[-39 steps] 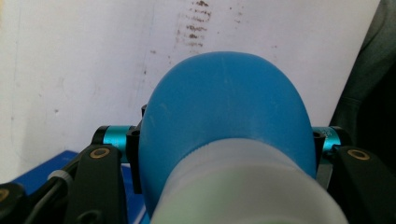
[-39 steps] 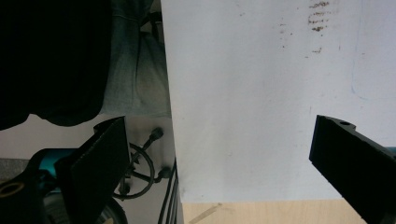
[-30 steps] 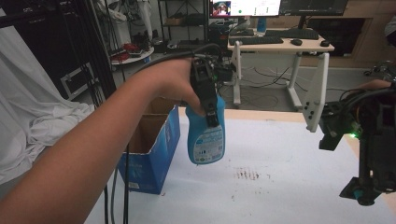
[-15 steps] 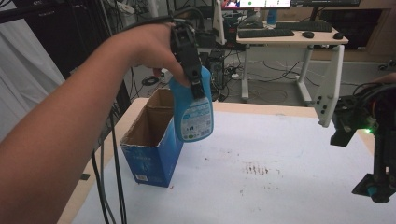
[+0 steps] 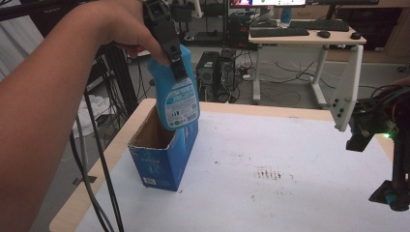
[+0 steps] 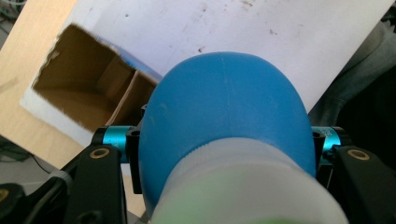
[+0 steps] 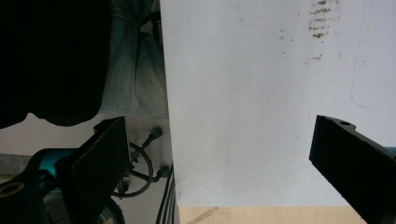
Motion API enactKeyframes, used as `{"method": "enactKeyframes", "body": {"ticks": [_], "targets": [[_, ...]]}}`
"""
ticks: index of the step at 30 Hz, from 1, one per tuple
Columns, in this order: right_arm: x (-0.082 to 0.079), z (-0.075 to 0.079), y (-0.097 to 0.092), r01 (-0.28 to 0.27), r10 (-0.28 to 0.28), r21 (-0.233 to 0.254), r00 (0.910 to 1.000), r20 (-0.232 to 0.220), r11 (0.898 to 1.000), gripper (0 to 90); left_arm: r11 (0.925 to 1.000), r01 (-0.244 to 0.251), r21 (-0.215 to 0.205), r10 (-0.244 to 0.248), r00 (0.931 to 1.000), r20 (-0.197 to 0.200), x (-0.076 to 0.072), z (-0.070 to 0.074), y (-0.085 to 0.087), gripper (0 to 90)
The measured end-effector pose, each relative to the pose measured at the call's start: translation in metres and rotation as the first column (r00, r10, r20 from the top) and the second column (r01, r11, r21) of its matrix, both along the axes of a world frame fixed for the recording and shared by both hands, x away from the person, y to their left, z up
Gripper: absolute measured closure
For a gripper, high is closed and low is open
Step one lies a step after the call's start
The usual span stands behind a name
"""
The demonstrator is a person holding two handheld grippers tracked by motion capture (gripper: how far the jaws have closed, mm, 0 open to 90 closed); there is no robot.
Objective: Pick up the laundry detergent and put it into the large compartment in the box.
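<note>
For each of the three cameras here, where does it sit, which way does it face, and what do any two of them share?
High view: above the person's side, facing forward and down on the white table; the left forearm holds the left gripper clamped on the blue bottle above the open box; right gripper at the right edge.
Left gripper view: on the left gripper, looking down past the bottle into the box.
Right gripper view: on the right gripper, jaws apart, facing the table's near edge.
Shared: the high and left gripper views both show bottle and box.

left gripper (image 5: 175, 60): jaws clamp blue bottle (image 5: 176, 99) | above open blue box (image 5: 162, 152) | white table (image 5: 290, 145)
</note>
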State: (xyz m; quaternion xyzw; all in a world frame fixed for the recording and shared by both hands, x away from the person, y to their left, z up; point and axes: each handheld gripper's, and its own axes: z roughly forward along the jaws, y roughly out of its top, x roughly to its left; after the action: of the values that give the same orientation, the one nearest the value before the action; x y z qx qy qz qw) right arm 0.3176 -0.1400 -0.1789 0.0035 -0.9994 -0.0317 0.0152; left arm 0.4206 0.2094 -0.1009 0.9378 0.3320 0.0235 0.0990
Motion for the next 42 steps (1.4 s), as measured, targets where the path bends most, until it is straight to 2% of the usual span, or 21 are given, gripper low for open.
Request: {"method": "enactKeyframes", "body": {"ticks": [4, 6, 7, 8, 15, 18, 22, 23, 25, 28, 33, 34, 35, 37, 40, 42], "targets": [[0.000, 0.000, 0.001, -0.002, 0.002, 0.000, 1.0000, 0.002, 1.000, 4.4, 0.9945, -0.105, 0.001, 0.105, 0.9945, -0.008, 0.001, -0.002, 0.014, 40.1], [-0.001, 0.000, 0.001, -0.002, 0.002, 0.002, 1.0000, 0.002, 1.000, 4.4, 0.9895, -0.144, 0.007, 0.144, 0.9895, -0.007, 0.002, -0.005, 0.019, 40.1], [-0.001, 0.000, 0.001, -0.002, 0.002, 0.002, 1.0000, 0.002, 1.000, 4.4, 0.9895, -0.144, 0.007, 0.144, 0.9895, -0.007, 0.002, -0.005, 0.019, 40.1], [-0.001, 0.000, 0.001, -0.005, 0.005, 0.004, 1.0000, 0.003, 1.000, 4.4, 0.9839, -0.178, 0.014, 0.178, 0.9839, -0.010, 0.003, -0.008, 0.024, 40.1], [-0.001, 0.000, 0.003, -0.005, 0.005, 0.006, 1.0000, 0.005, 1.000, 4.4, 0.9794, -0.202, 0.014, 0.202, 0.9791, -0.027, 0.004, -0.025, 0.035, 40.0], [-0.001, 0.000, 0.004, -0.006, 0.006, 0.007, 1.0000, 0.005, 1.000, 4.4, 0.9742, -0.225, 0.011, 0.225, 0.9737, -0.033, 0.006, -0.034, 0.040, 40.0], [-0.001, 0.000, 0.004, -0.006, 0.006, 0.009, 1.0000, 0.003, 1.000, 4.4, 0.9614, -0.274, 0.020, 0.275, 0.9606, -0.041, 0.008, -0.043, 0.046, 40.0], [-0.001, 0.000, 0.004, -0.005, 0.005, 0.011, 1.0000, 0.005, 1.000, 4.4, 0.9602, -0.278, 0.021, 0.279, 0.9595, -0.039, 0.009, -0.044, 0.047, 40.0], [0.000, -0.001, 0.004, -0.005, 0.005, 0.012, 1.0000, 0.004, 1.000, 4.4, 0.9520, -0.305, 0.030, 0.306, 0.9513, -0.041, 0.010, -0.050, 0.049, 40.0], [0.000, -0.001, 0.004, -0.004, 0.004, 0.009, 1.0000, 0.000, 1.000, 4.4, 0.9507, -0.307, 0.041, 0.309, 0.9498, -0.047, 0.012, -0.060, 0.050, 40.0], [0.001, -0.003, 0.005, -0.004, 0.004, 0.012, 1.0000, -0.002, 1.000, 4.4, 0.9563, -0.289, 0.042, 0.292, 0.9537, -0.072, 0.016, -0.080, 0.049, 40.0], [0.001, -0.003, 0.005, -0.003, 0.003, 0.008, 1.0000, -0.002, 1.000, 4.4, 0.9543, -0.297, 0.037, 0.299, 0.9515, -0.074, 0.016, -0.084, 0.048, 40.0], [0.002, -0.004, 0.005, -0.002, 0.002, 0.006, 1.0000, -0.003, 1.000, 4.4, 0.9566, -0.288, 0.043, 0.291, 0.9533, -0.082, 0.017, -0.089, 0.048, 40.0], [0.002, -0.004, 0.005, -0.006, 0.006, 0.007, 1.0000, -0.003, 1.000, 4.4, 0.9553, -0.293, 0.041, 0.295, 0.9514, -0.087, 0.017, -0.099, 0.048, 40.0], [0.002, -0.004, 0.006, -0.002, 0.002, 0.005, 1.0000, -0.006, 1.000, 4.4, 0.9591, -0.279, 0.049, 0.282, 0.9547, -0.094, 0.018, -0.114, 0.049, 40.0], [0.003, -0.005, 0.006, -0.001, 0.001, 0.007, 1.0000, -0.005, 1.000, 4.4, 0.9647, -0.258, 0.053, 0.262, 0.9608, -0.091, 0.018, -0.124, 0.049, 40.1]]}}
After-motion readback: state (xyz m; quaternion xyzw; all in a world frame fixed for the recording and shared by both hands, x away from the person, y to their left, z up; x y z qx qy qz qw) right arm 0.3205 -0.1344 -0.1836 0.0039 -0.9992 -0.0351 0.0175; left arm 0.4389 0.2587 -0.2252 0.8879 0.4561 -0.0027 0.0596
